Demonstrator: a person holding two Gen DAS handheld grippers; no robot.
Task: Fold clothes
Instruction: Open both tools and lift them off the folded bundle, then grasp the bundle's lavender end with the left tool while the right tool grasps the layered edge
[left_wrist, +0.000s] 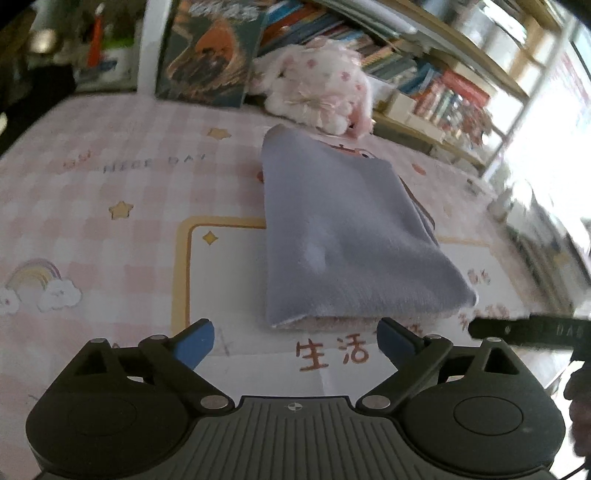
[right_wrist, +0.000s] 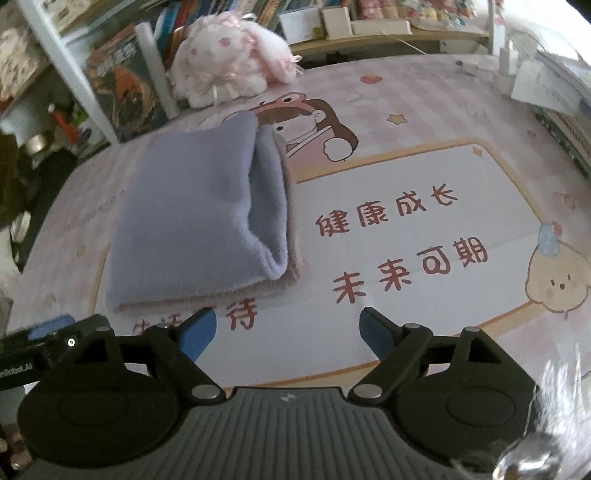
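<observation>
The folded grey-blue garment (left_wrist: 343, 236) lies flat on the pink-checked surface (left_wrist: 110, 192), its underlayers hidden. Both claws — left claw (left_wrist: 295, 341) and right claw (right_wrist: 288, 330) — hang spread and empty just short of it. Behind sit a blurred plush toy (left_wrist: 317, 85) and bookshelves (left_wrist: 424, 77).

One folded garment (right_wrist: 192, 218), one plush toy (right_wrist: 229, 59), two grippers, and books beyond counting, perhaps dozens.
</observation>
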